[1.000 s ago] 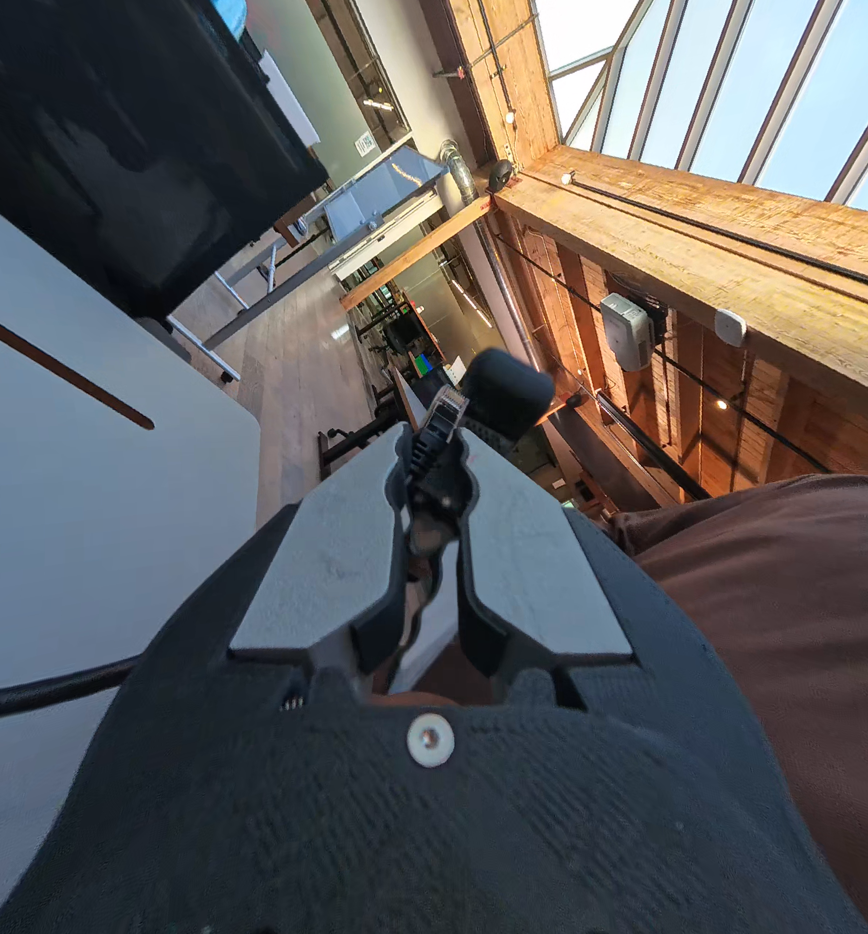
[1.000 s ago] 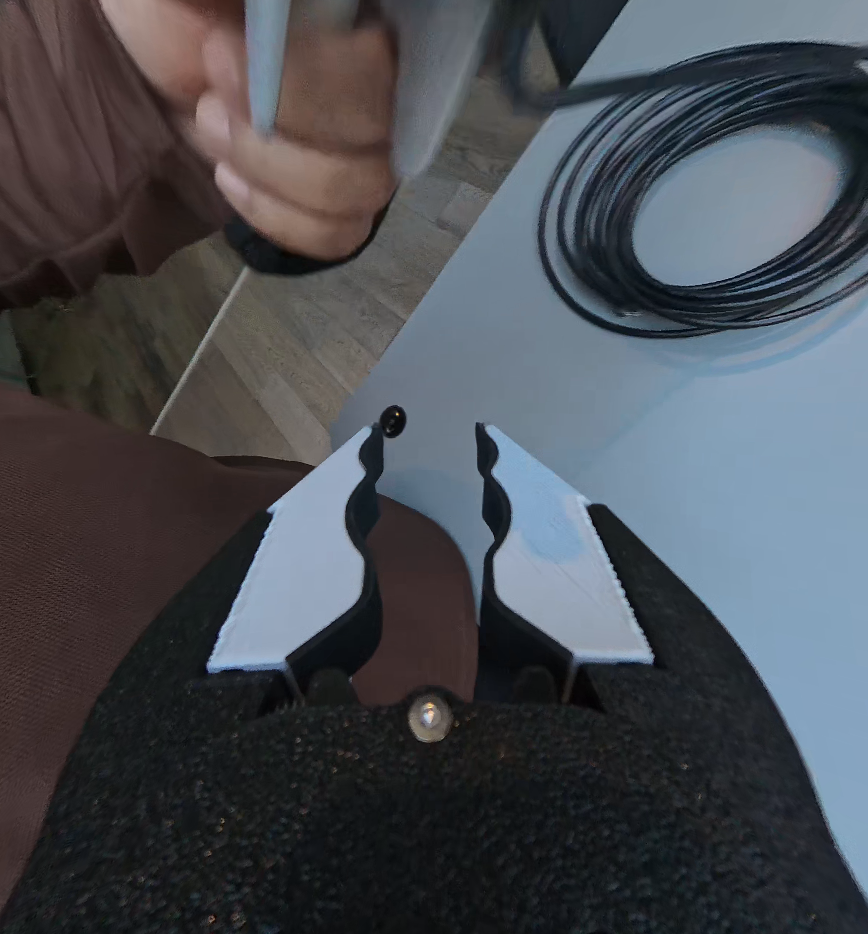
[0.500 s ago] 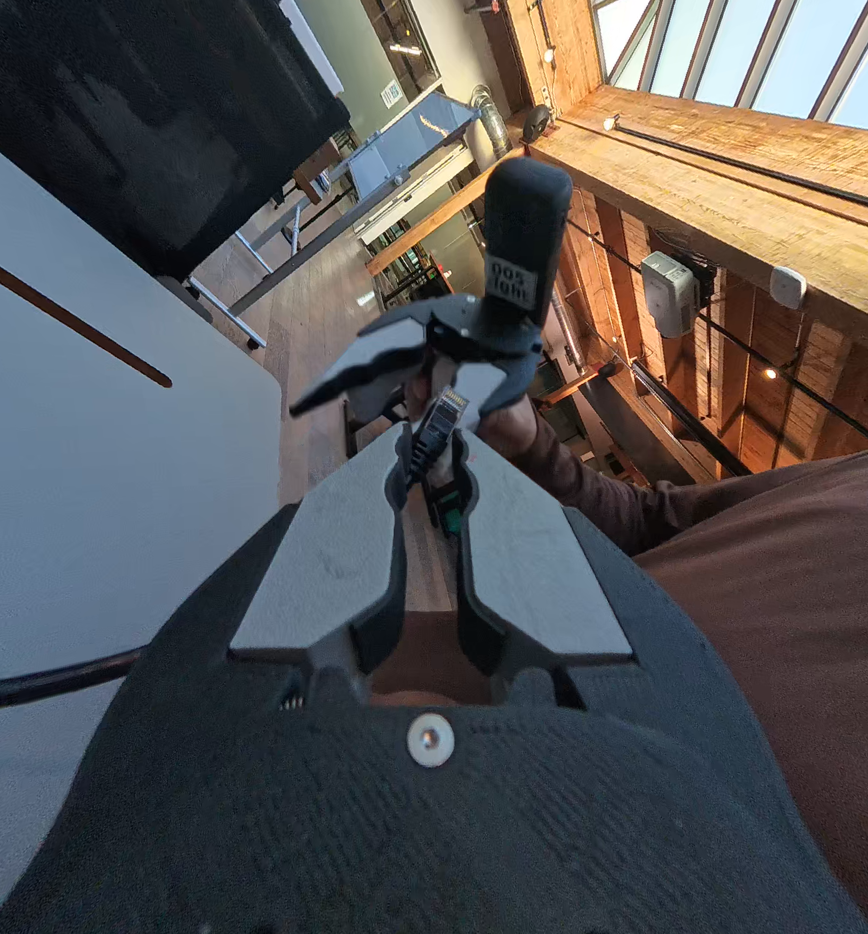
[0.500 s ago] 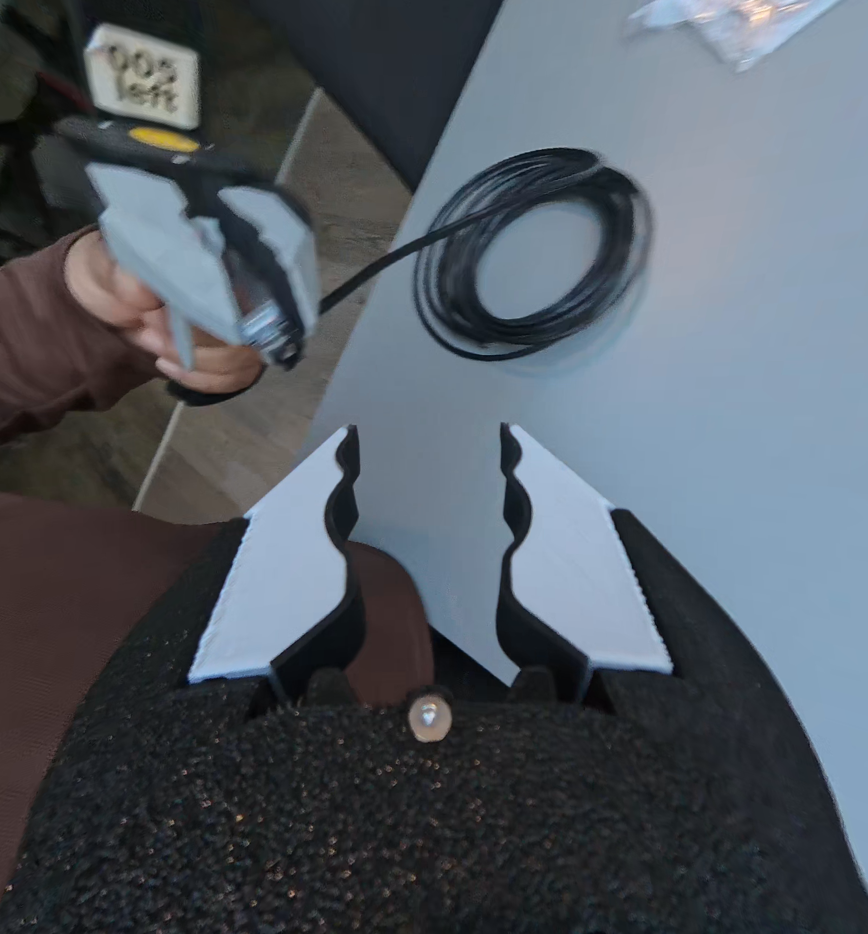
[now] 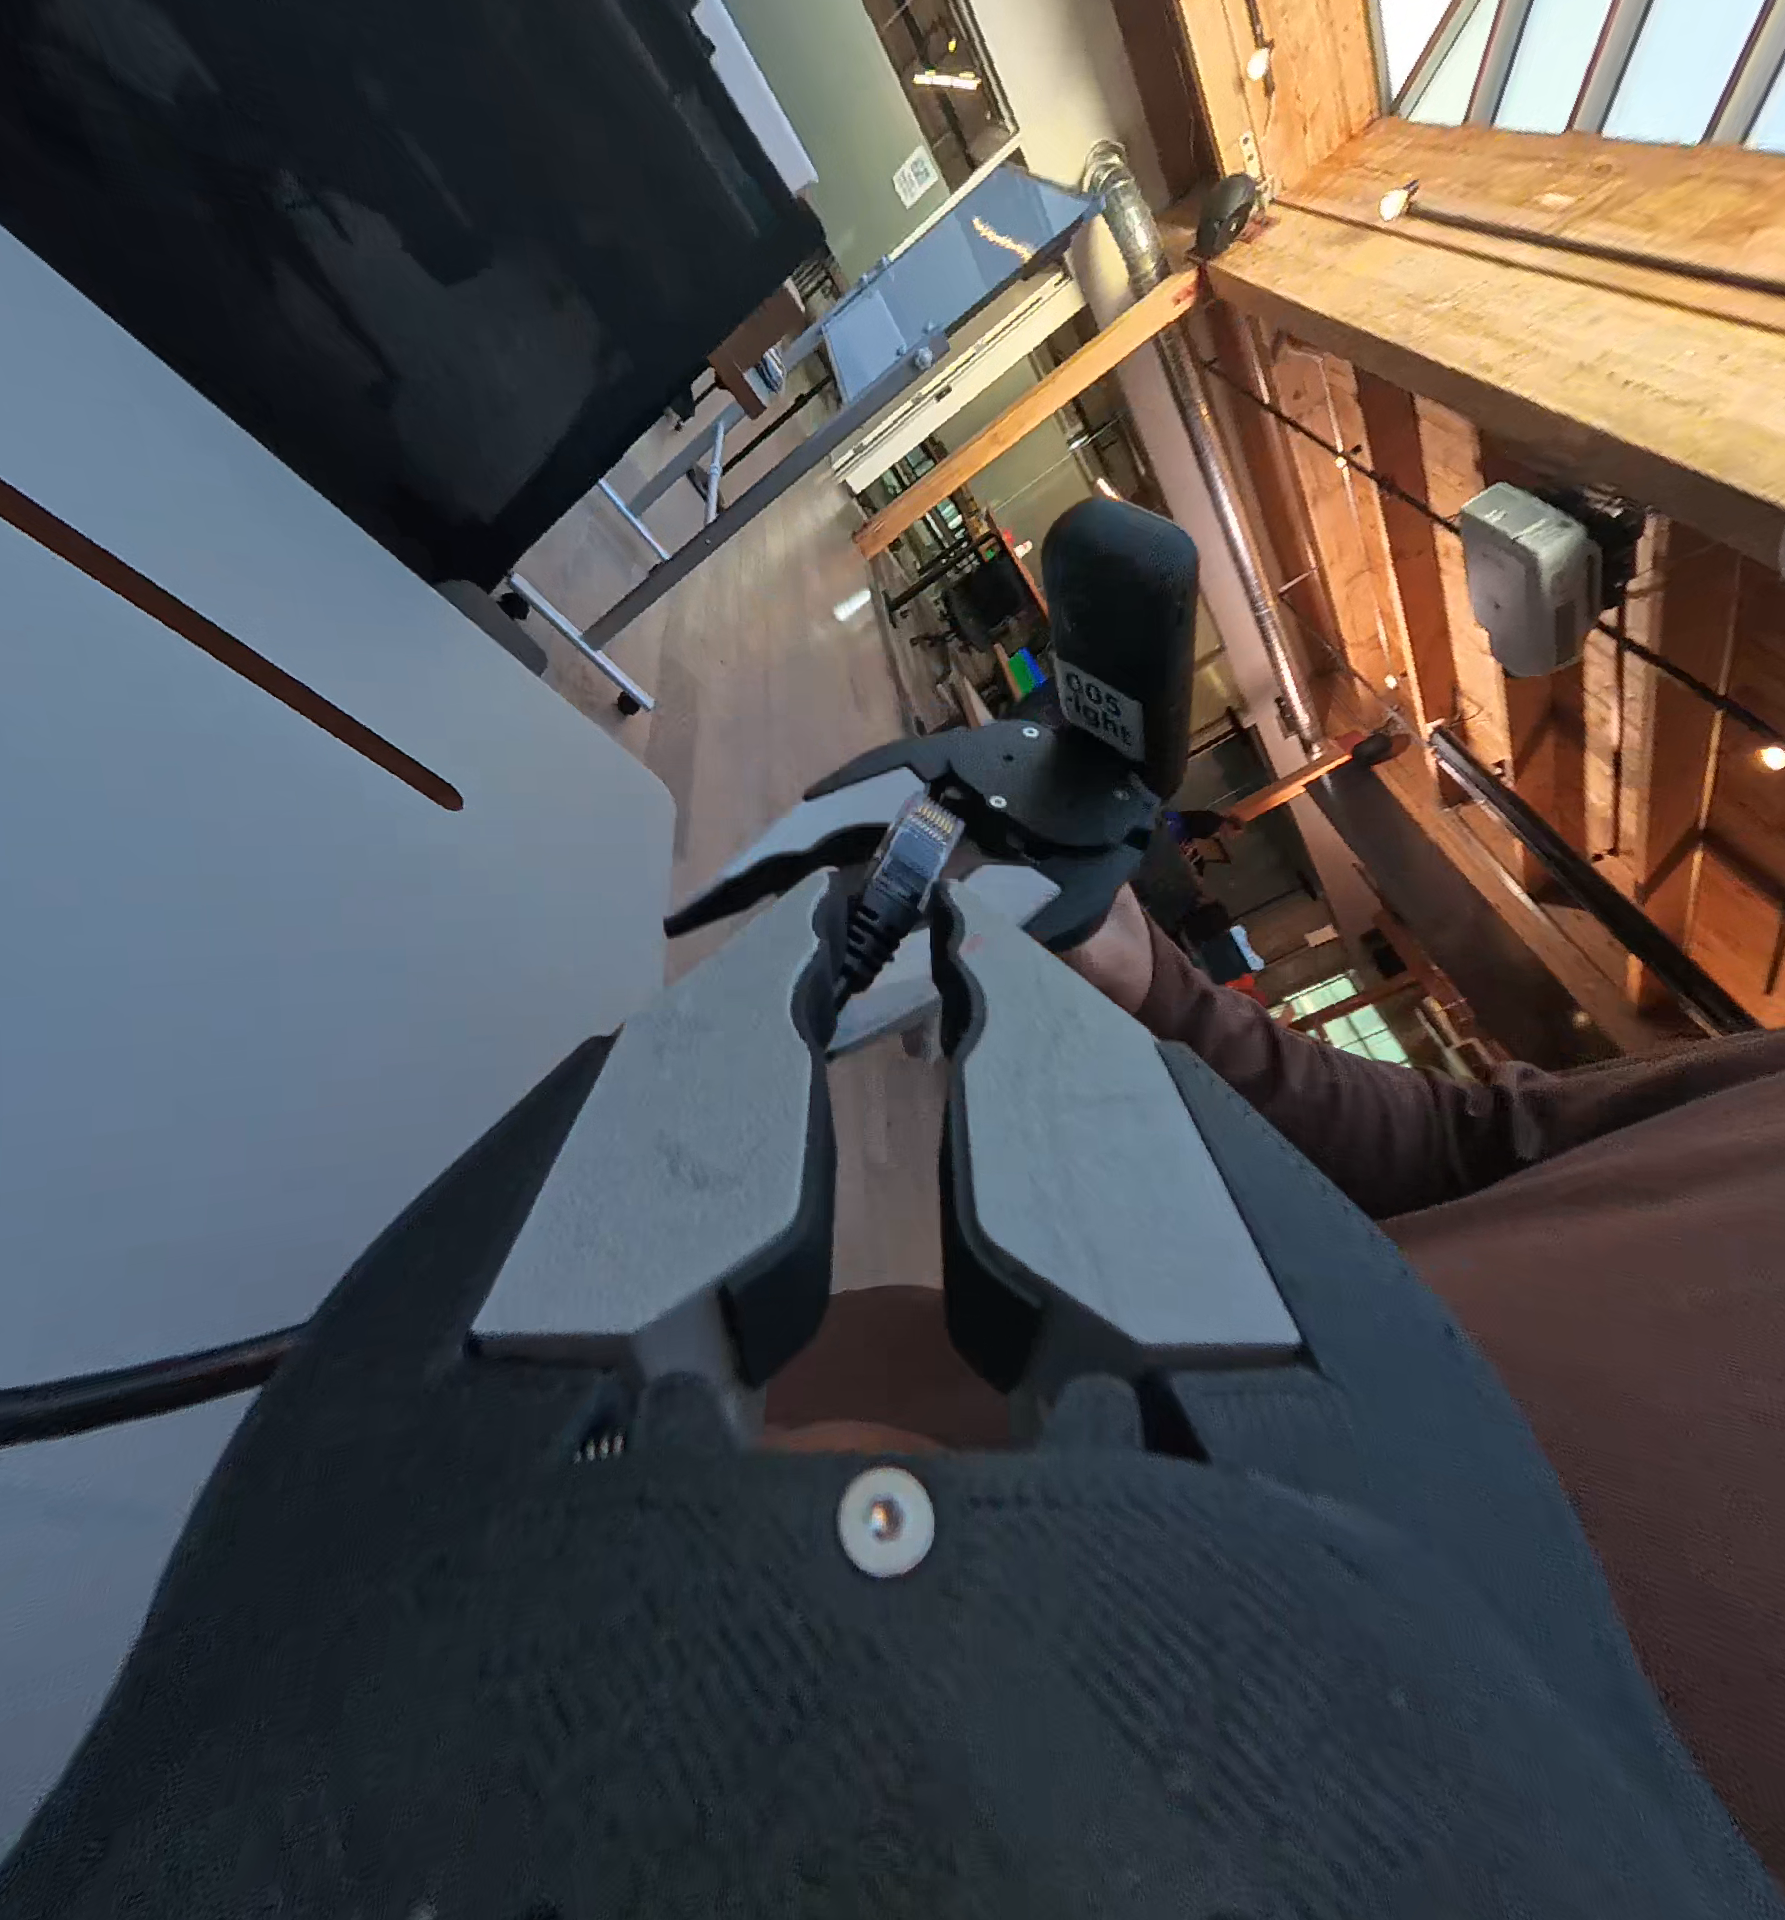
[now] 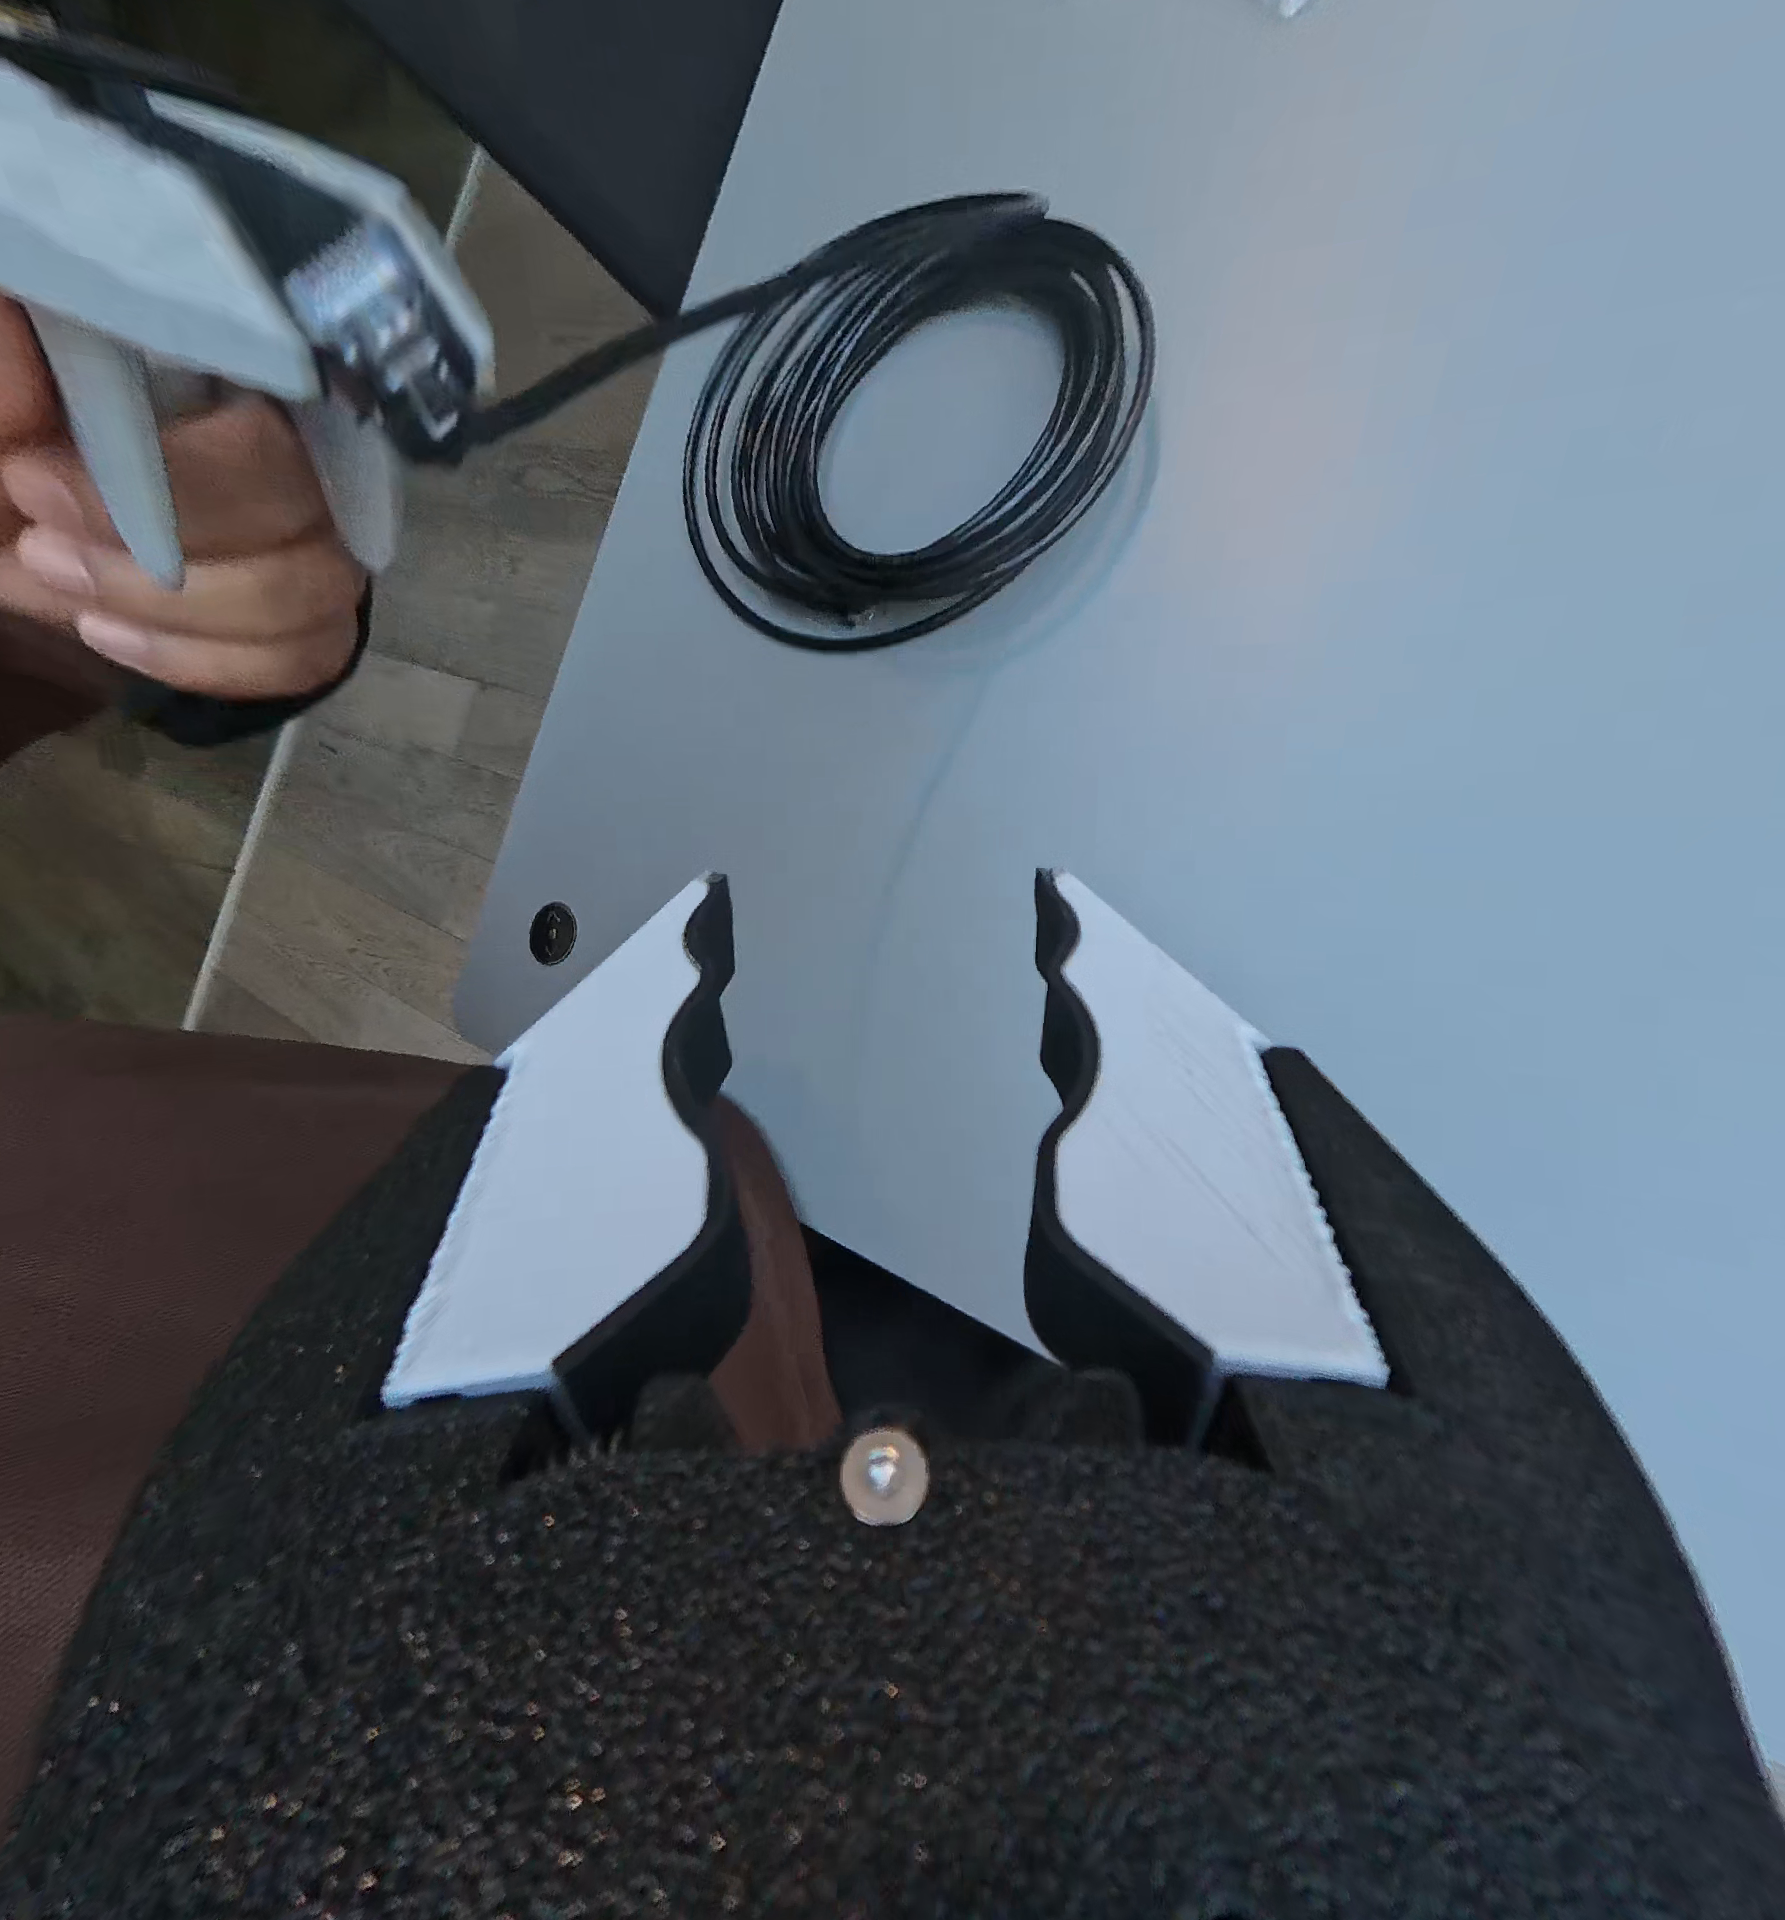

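My left gripper (image 5: 880,914) is shut on the clear plug end of a black network cable (image 5: 898,878); the plug sticks out past the fingertips, raised off the table. In the right wrist view the left gripper (image 6: 389,343) shows at the upper left, held by a hand, with the plug at its tip and the cable trailing to a black coil (image 6: 919,416) lying on the grey table (image 6: 1439,623). My right gripper (image 6: 880,894) is open and empty over the table's near corner. It also shows in the left wrist view (image 5: 929,821), just beyond the plug, jaws open.
A black panel (image 5: 368,239) stands behind the table (image 5: 192,935). The table has a dark slot (image 5: 192,623) and a small black hole (image 6: 553,932) near its corner. Wooden floor (image 6: 348,810) lies left of the table edge. A brown-clothed lap (image 6: 88,1247) is below. Spacing between my two grippers at the tips: around 10 centimeters.
The right gripper has opened wider and pulled back from the left gripper. In the left wrist view it has moved into sight beyond the plug. The left gripper keeps its hold on the plug.
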The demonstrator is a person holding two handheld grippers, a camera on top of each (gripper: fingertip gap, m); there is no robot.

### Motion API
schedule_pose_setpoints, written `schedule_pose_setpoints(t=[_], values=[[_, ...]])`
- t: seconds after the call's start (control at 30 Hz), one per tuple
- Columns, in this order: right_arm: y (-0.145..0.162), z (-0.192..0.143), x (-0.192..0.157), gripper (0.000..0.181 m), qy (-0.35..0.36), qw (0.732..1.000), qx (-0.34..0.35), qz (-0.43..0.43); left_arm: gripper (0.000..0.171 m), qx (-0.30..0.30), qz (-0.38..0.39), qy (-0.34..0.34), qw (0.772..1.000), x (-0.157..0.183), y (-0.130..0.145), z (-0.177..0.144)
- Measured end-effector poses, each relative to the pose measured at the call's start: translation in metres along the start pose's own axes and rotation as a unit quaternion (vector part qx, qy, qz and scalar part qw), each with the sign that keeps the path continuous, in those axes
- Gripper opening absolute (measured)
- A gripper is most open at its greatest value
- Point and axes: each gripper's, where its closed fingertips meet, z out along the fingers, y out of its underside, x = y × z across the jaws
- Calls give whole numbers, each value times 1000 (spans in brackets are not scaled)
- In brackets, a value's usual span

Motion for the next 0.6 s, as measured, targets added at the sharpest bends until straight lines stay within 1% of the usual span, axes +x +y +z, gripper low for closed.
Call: schedule_pose_setpoints(t=[0.07, 0.13, 0.2, 0.23, 0.3, 0.37, 0.43, 0.5, 0.53, 0.57, 0.6], values=[[9, 5, -2, 58, 1, 1000, -4, 5, 12, -23, 39, -21, 999, -3, 1, 5], [15, 5, -3, 58, -2, 1000, -7, 10, 12, -55, 96, -51, 993, -7, 5, 10], [16, 2, -3, 58, -2, 1000, -5, 3, 12, -90, 173, -82, 977, -9, 8, 15], [15, -1, -2, 58, 0, 1000, -3, -5, 12, -113, 217, -99, 965, -10, 12, 16], [10, -7, -4, 58, 0, 1000, 5, -26, 12, -173, 307, -124, 928, -15, 25, 18], [3, -14, -15, 58, -24, 998, 14, -56, 11, -237, 393, -133, 879, -20, 43, 17], [1, -19, -32, 57, -66, 993, 5, -95, 11, -285, 465, -117, 830, -22, 65, 16], [1, -22, -39, 56, -73, 987, -16, -140, 10, -328, 513, -99, 787, -25, 91, 12], [0, -24, -37, 55, -63, 985, -27, -161, 10, -342, 532, -97, 769, -28, 101, 9], [-2, -24, -34, 54, -51, 982, -37, -176, 10, -353, 544, -96, 755, -31, 110, 6], [-6, -25, -30, 54, -39, 981, -44, -185, 10, -363, 546, -95, 749, -35, 119, 3]])
